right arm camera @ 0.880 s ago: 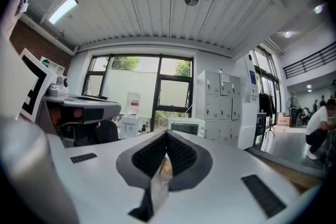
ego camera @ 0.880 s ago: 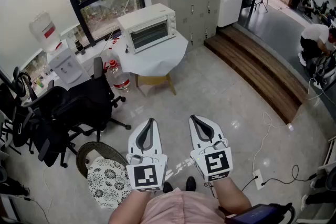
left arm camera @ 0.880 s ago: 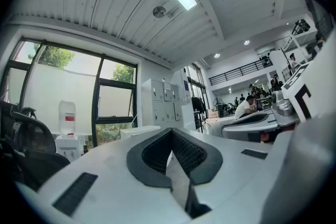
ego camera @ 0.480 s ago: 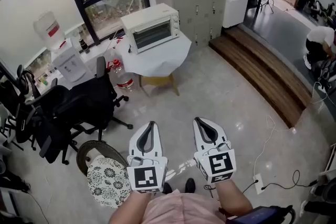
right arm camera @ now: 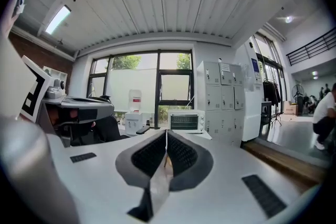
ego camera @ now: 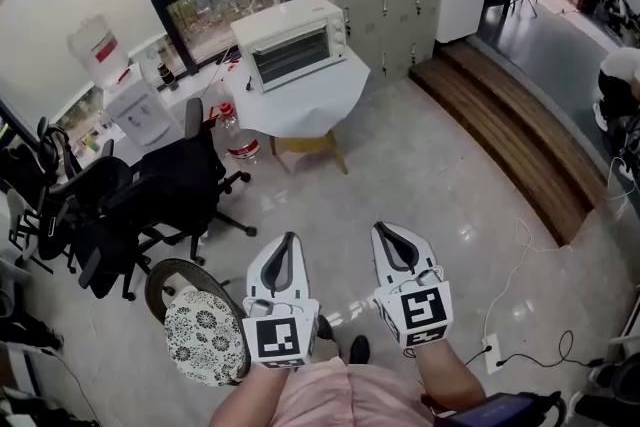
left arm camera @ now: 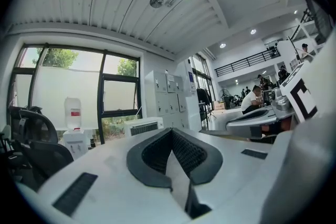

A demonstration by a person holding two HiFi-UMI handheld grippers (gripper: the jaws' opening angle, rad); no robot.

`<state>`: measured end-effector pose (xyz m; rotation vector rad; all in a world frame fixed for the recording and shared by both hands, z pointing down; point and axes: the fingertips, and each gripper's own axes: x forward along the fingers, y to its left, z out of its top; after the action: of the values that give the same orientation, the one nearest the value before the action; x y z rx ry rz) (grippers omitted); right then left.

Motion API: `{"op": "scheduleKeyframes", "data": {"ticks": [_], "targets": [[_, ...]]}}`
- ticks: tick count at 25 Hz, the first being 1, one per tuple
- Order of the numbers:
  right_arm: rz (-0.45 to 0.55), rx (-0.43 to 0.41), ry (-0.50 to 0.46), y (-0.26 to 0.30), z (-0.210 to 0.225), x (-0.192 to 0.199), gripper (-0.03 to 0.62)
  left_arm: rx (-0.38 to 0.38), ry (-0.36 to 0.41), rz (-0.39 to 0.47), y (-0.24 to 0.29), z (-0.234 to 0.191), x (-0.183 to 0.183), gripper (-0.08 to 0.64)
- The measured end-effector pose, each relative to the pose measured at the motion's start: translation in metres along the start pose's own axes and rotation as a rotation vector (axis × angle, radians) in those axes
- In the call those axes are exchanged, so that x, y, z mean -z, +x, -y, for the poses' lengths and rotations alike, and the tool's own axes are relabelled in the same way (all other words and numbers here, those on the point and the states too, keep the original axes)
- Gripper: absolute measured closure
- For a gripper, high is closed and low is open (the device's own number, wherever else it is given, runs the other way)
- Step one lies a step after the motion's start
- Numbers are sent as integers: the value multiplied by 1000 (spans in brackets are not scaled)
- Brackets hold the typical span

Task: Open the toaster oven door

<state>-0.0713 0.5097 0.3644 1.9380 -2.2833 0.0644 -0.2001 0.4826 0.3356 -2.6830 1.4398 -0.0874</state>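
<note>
- Though we face it, the toaster oven stands well apart from us: white, door shut, on a white-draped table beside the window.
- Left gripper: held low before us, jaws pressed together, nothing between them.
- Right gripper: just beside the left, jaws likewise pressed together, empty.
- Black office chairs: left of the table, nearer us.
- Water dispenser: against the wall, behind the chairs.

Left gripper and right gripper side by side just ahead of torso, pointing forward, not touching. Both jaw pairs closed tip to tip, empty.
</note>
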Motion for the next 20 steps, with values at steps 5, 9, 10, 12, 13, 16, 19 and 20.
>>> {"op": "scheduleKeyframes", "data": {"ticks": [5,9,10,12,13,16,19,20], "targets": [[-22,-6,6,18,21,10,584,-4,17,-36,28,3,11,547],[-39,-1,9,40,40,15,584,2,15,-41,58,-2,18,547],[-42,-1,10,48,45,17,584,5,16,-42,67,-4,21,548],[-45,-4,12,69,54,19,585,5,11,-43,88,-10,26,547],[-48,-5,12,80,59,19,586,4,5,-43,100,-13,28,548],[-55,-3,12,122,76,17,586,11,5,-55,142,-27,34,547],[-66,-12,14,170,92,14,585,13,4,-68,187,-46,40,547],[-68,-15,14,185,97,11,586,12,4,-69,200,-53,40,548]]}}
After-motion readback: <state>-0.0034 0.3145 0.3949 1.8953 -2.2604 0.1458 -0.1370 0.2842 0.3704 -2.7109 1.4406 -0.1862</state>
